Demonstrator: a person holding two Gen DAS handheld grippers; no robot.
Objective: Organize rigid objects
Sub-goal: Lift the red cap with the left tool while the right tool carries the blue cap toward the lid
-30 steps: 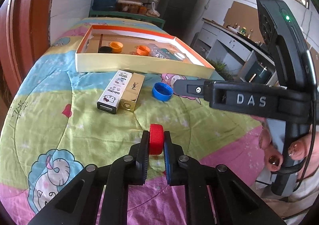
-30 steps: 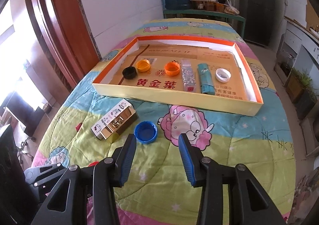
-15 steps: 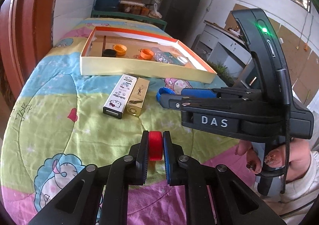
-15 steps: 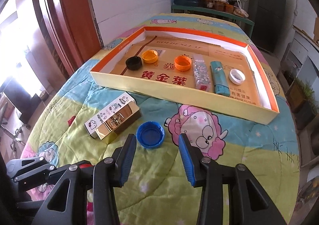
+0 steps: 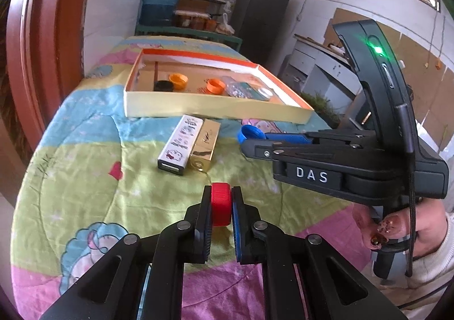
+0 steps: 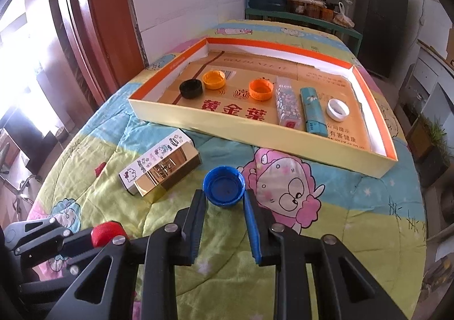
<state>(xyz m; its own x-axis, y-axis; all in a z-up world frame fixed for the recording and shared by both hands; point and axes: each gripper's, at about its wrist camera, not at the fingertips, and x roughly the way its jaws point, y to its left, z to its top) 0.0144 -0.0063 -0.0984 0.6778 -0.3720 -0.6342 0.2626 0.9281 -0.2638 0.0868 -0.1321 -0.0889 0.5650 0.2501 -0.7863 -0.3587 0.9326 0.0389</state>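
My left gripper (image 5: 221,200) is shut on a red bottle cap (image 5: 221,203), held above the quilt; the cap also shows in the right wrist view (image 6: 107,233). My right gripper (image 6: 224,199) is open, its fingers on either side of a blue bottle cap (image 6: 224,186) that lies open side up on the quilt. In the left wrist view the blue cap (image 5: 247,131) peeks out behind the right gripper's fingertips. A white cartoon box (image 6: 151,159) and a gold box (image 6: 167,171) lie side by side left of the blue cap.
A shallow orange-rimmed cardboard tray (image 6: 255,132) stands further back. It holds a black cap (image 6: 191,88), two orange caps (image 6: 214,79), a patterned tube box (image 6: 288,103), a teal box (image 6: 312,108) and a white cap (image 6: 337,109). A wooden door frame (image 6: 90,22) stands at the left.
My right gripper has moved forward and down until its open fingers flank the blue cap. My left gripper keeps hold of the red cap and has barely moved.
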